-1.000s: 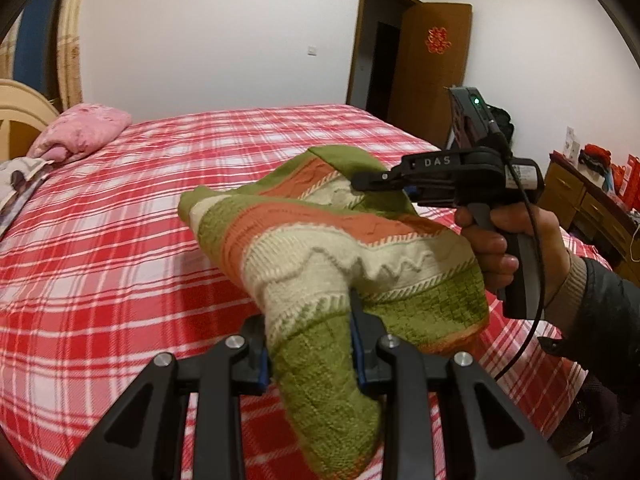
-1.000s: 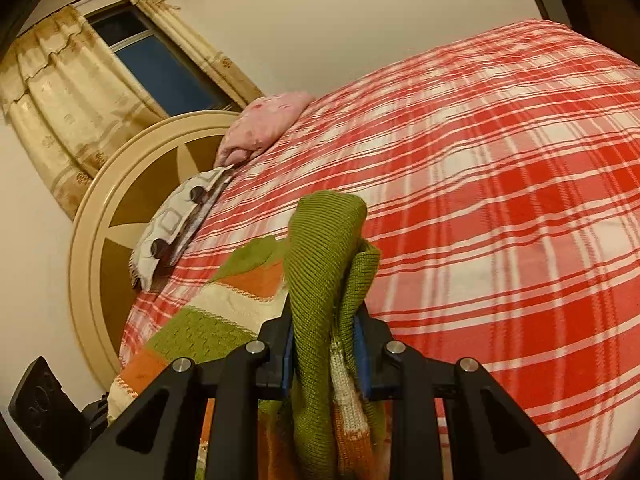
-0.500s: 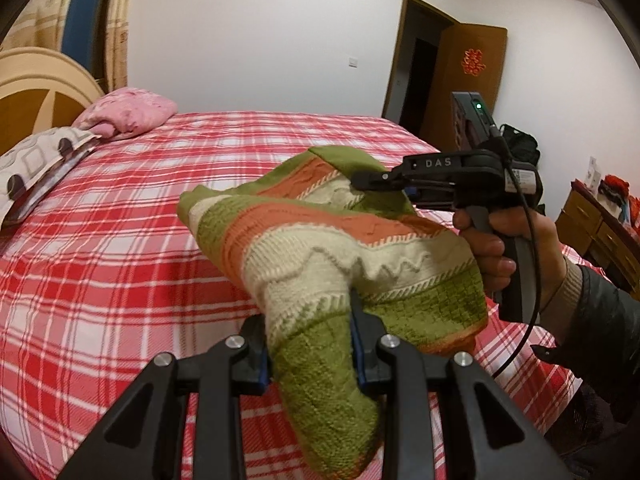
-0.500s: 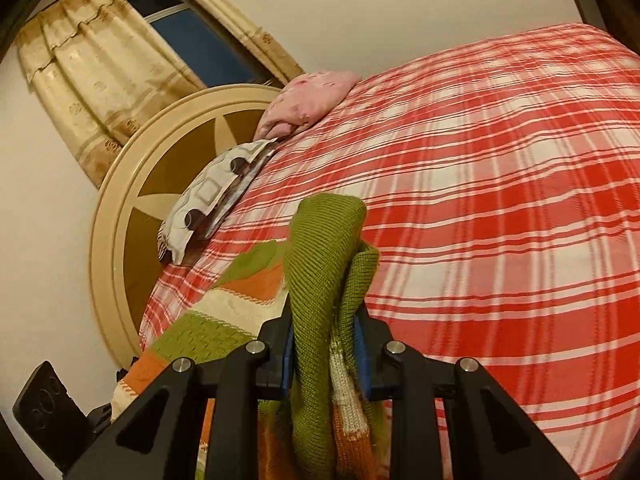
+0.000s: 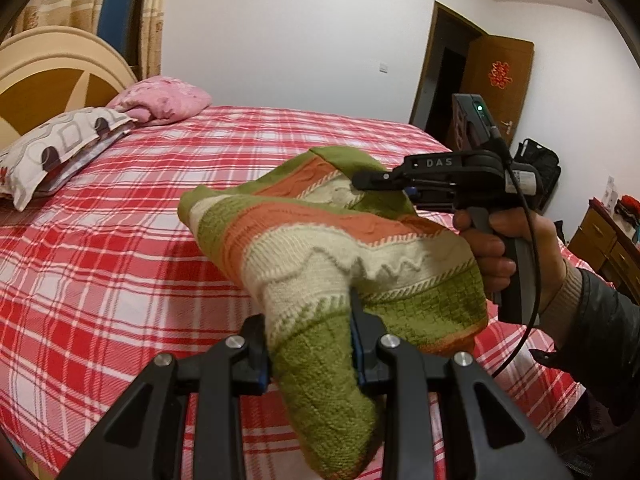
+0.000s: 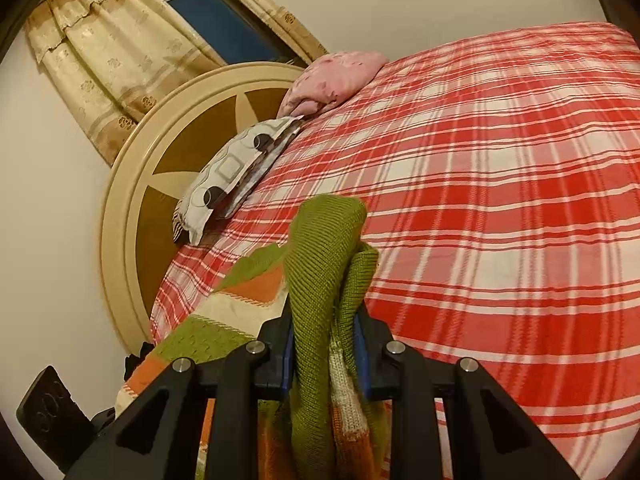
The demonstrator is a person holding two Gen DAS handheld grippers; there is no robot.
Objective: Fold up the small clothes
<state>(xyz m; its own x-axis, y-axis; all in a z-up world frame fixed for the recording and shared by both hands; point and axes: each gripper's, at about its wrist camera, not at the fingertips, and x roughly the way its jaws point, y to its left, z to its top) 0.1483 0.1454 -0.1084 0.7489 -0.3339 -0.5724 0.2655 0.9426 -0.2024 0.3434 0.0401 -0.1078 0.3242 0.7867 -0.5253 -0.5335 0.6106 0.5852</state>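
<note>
A small knitted sweater (image 5: 320,240) striped green, orange and cream hangs in the air above the red plaid bed (image 5: 120,240). My left gripper (image 5: 310,344) is shut on a green cuff end of it at the bottom of the left wrist view. In that same view my right gripper (image 5: 372,181), held by a hand (image 5: 520,248), pinches the far green edge. Seen from the right wrist, my right gripper (image 6: 324,336) is shut on a bunched green fold of the sweater (image 6: 324,264), with the rest trailing down to the left.
At the head of the bed lie a pink pillow (image 5: 164,98) and a grey patterned pillow (image 5: 60,144) against a round beige headboard (image 6: 132,200). A window with curtains (image 6: 120,52) is behind it. A brown door (image 5: 500,88) and a wooden dresser (image 5: 604,240) stand on the right.
Both grippers have carried the sweater sideways toward the head of the bed, and the pillows and headboard have come further into view. Both grips are unchanged.
</note>
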